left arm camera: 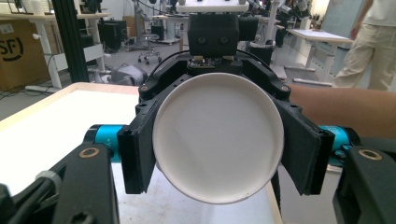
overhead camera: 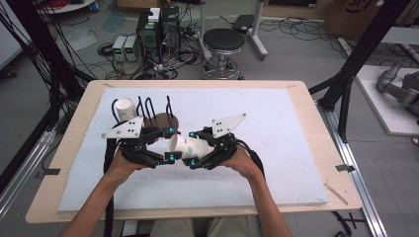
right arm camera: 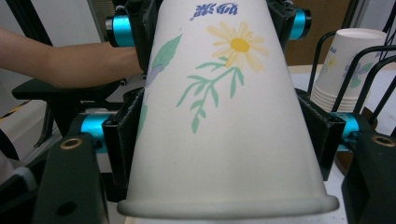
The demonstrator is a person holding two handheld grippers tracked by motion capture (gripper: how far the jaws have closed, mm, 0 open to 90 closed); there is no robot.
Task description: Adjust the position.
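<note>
A white paper cup (overhead camera: 187, 146) printed with a yellow daisy and green leaves lies on its side in the air above the white board, held between both grippers. My left gripper (overhead camera: 170, 144) is shut on its narrow base end; in the left gripper view the cup's round bottom (left arm camera: 218, 140) faces me between my black pads (left arm camera: 135, 154). From the opposite side my right gripper (overhead camera: 192, 148) is shut on the wider part, and the rolled rim (right arm camera: 229, 205) sits nearest that camera, with the pads (right arm camera: 121, 140) pressing the cup's wall (right arm camera: 224, 116).
A stack of like cups (overhead camera: 126, 108) (right arm camera: 345, 70) rests in a black wire rack (overhead camera: 148, 111) at the board's far left, beside a brown disc (overhead camera: 165, 120). The white board (overhead camera: 276, 148) covers a wooden table (overhead camera: 316, 128). A stool (overhead camera: 224, 42) and cables stand beyond.
</note>
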